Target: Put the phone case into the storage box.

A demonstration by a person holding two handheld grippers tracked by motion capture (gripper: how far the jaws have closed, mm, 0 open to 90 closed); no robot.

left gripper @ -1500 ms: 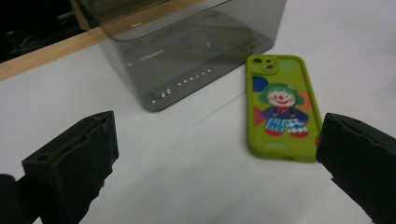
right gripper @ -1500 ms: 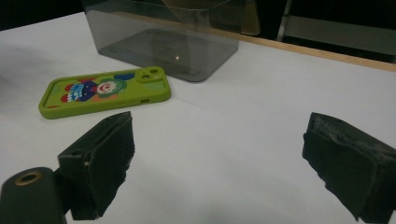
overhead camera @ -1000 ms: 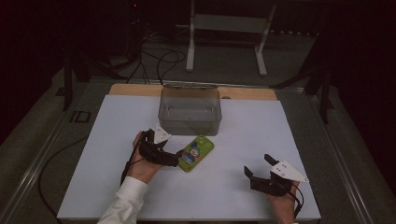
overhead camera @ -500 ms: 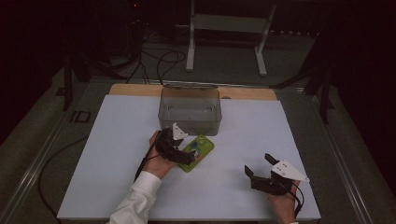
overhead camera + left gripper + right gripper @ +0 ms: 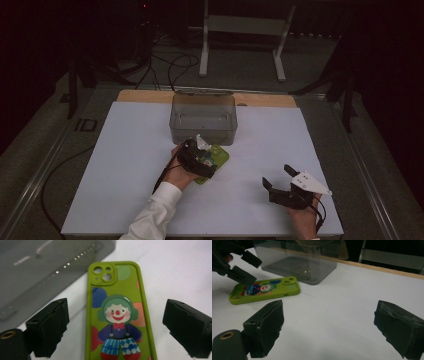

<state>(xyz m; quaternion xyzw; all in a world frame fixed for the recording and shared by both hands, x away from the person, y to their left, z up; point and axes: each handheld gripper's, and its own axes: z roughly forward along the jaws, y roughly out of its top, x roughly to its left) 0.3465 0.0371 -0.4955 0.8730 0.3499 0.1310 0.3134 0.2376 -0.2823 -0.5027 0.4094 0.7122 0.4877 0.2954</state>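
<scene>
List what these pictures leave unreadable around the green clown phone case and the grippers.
- High view: most of the green clown-print phone case is covered by the left gripper.
- Left gripper view: the case's lower end is cut off by the bottom edge.
- Right gripper view: the case's far end sits behind the left gripper's blurred jaws.
- Smoky translucent plastic bin: contents unclear in the dim light.

The phone case (image 5: 117, 312) is lime green, printed with a clown in green hair, a red nose and bow tie, a dark blue top and blue-and-white checked trousers, among blue, orange, red and pale green spots. The box (image 5: 202, 118) is smoky grey and see-through, and the table top (image 5: 125, 150) is plain white with a tan wooden strip (image 5: 145, 96) along its far edge. Both the left gripper (image 5: 214, 162) and the right gripper (image 5: 277, 176) are black, the right one bearing a pale grey plate (image 5: 311, 183), and the person's sleeve (image 5: 152, 217) is white.
</scene>
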